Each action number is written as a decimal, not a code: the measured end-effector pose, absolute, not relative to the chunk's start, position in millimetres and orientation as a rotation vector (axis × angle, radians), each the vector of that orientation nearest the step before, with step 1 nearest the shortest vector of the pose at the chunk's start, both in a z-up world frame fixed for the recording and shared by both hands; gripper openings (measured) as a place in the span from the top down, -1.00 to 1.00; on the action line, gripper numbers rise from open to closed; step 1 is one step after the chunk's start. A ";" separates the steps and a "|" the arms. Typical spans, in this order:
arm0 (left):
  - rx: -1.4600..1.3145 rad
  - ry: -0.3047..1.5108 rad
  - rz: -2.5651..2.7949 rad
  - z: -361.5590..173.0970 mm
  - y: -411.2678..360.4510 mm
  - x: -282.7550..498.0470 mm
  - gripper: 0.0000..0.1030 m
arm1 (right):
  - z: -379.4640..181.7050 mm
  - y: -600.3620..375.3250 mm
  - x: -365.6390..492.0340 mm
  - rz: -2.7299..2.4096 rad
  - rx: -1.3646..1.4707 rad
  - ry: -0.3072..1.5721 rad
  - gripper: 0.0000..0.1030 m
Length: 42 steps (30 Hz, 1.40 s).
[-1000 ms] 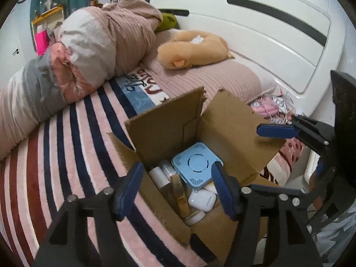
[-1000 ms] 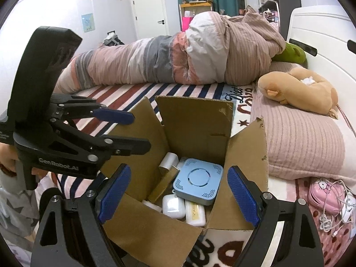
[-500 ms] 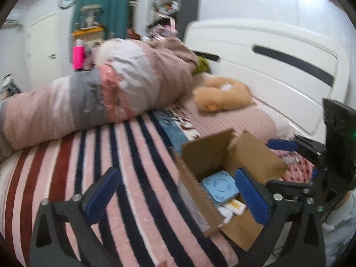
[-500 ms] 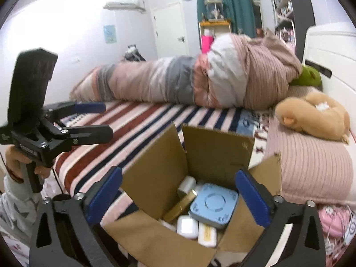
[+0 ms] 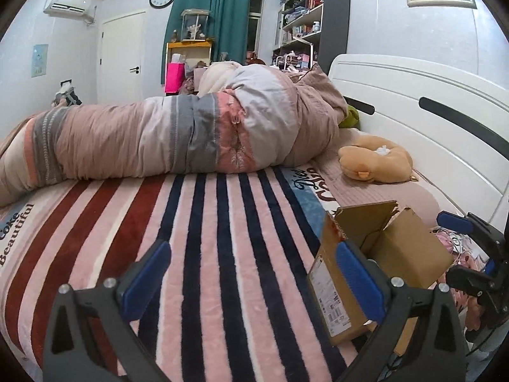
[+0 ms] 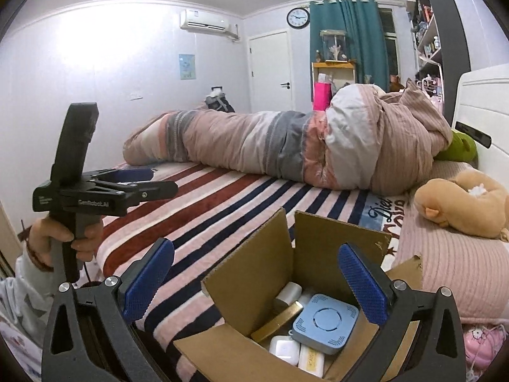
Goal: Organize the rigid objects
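Note:
An open cardboard box (image 6: 318, 254) stands on the striped bed near its front edge; it also shows in the left wrist view (image 5: 375, 254). Inside it lie a flat blue square device (image 6: 324, 321), a gold bar (image 6: 280, 321), a white case (image 6: 284, 350), a cream packet (image 6: 311, 359) and a white cylinder (image 6: 288, 293). My right gripper (image 6: 254, 280) is open and empty, raised above the box's front. My left gripper (image 5: 251, 277) is open and empty over the blanket, left of the box; in the right wrist view it (image 6: 149, 181) is held in a hand.
A striped blanket (image 5: 206, 222) covers the bed. A rolled duvet (image 5: 191, 137) lies across the far side. A tan plush toy (image 5: 375, 159) and a pink pillow (image 6: 445, 270) lie by the white headboard (image 5: 429, 111). A pink item with cables (image 6: 483, 343) lies at the right.
Both grippers have lifted and drawn back from the box. The left one has swung left, so the box now sits at its right. Both stay open and empty.

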<state>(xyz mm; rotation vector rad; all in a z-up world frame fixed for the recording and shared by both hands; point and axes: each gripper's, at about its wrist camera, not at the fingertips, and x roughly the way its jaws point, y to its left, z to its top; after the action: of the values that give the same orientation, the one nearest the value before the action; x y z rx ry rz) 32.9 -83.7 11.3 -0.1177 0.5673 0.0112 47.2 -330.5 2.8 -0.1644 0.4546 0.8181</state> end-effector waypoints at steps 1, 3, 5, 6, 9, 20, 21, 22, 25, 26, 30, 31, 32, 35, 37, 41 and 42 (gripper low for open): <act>-0.115 0.567 0.013 10.9 -82.4 32.7 -0.99 | 2.7 -329.5 47.4 0.819 -0.164 0.456 -1.00; -0.104 0.565 0.022 11.8 -80.9 32.8 -0.99 | 2.1 -329.2 46.9 0.819 -0.160 0.456 -1.00; -0.097 0.555 0.030 13.3 -79.7 31.2 -0.99 | 2.0 -328.7 47.1 0.818 -0.155 0.458 -1.00; -0.097 0.553 0.031 14.1 -79.1 30.2 -0.99 | 2.2 -328.4 47.0 0.818 -0.154 0.458 -1.00; -0.100 0.547 0.035 14.6 -77.7 28.4 -0.99 | 2.0 -328.5 46.5 0.817 -0.156 0.459 -1.00; -0.094 0.547 0.030 15.5 -78.5 24.0 -0.99 | 1.2 -326.6 44.9 0.823 -0.147 0.469 -1.00; -0.095 0.549 0.029 15.6 -78.6 23.9 -0.99 | 0.9 -326.2 45.0 0.823 -0.148 0.471 -1.00; -0.097 0.550 0.027 15.8 -78.2 23.9 -0.99 | 0.6 -326.2 45.4 0.824 -0.148 0.473 -1.00; -0.095 0.550 0.025 16.1 -76.8 24.3 -0.99 | 0.1 -326.2 45.7 0.824 -0.148 0.475 -1.00; -0.095 0.549 0.026 16.1 -76.9 24.2 -0.99 | 0.0 -326.1 45.5 0.826 -0.147 0.475 -1.00; -0.097 0.554 0.023 16.3 -76.4 24.6 -0.99 | -1.2 -325.2 46.1 0.827 -0.144 0.476 -1.00; -0.097 0.554 0.025 16.4 -76.6 24.5 -0.99 | -0.9 -325.1 46.2 0.825 -0.145 0.477 -1.00; -0.097 0.554 0.026 16.5 -76.9 24.3 -0.99 | -0.9 -325.4 46.4 0.826 -0.146 0.477 -1.00; -0.099 0.554 0.023 16.6 -76.1 24.0 -0.99 | -1.3 -325.5 46.3 0.825 -0.146 0.478 -1.00; -0.102 0.553 0.024 17.0 -75.6 24.1 -0.99 | -1.1 -325.6 46.4 0.823 -0.147 0.479 -1.00; -0.099 0.553 0.030 16.7 -74.7 24.0 -0.99 | -1.8 -326.2 46.6 0.822 -0.146 0.479 -1.00; -0.097 0.553 0.032 16.6 -74.8 24.1 -0.99 | -1.8 -326.4 46.8 0.823 -0.146 0.479 -1.00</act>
<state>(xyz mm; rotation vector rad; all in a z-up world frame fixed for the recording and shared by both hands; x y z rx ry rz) 24.1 -74.8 16.6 -0.0971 0.5528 0.0315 46.8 -326.4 -1.8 -0.1461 0.4793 0.8229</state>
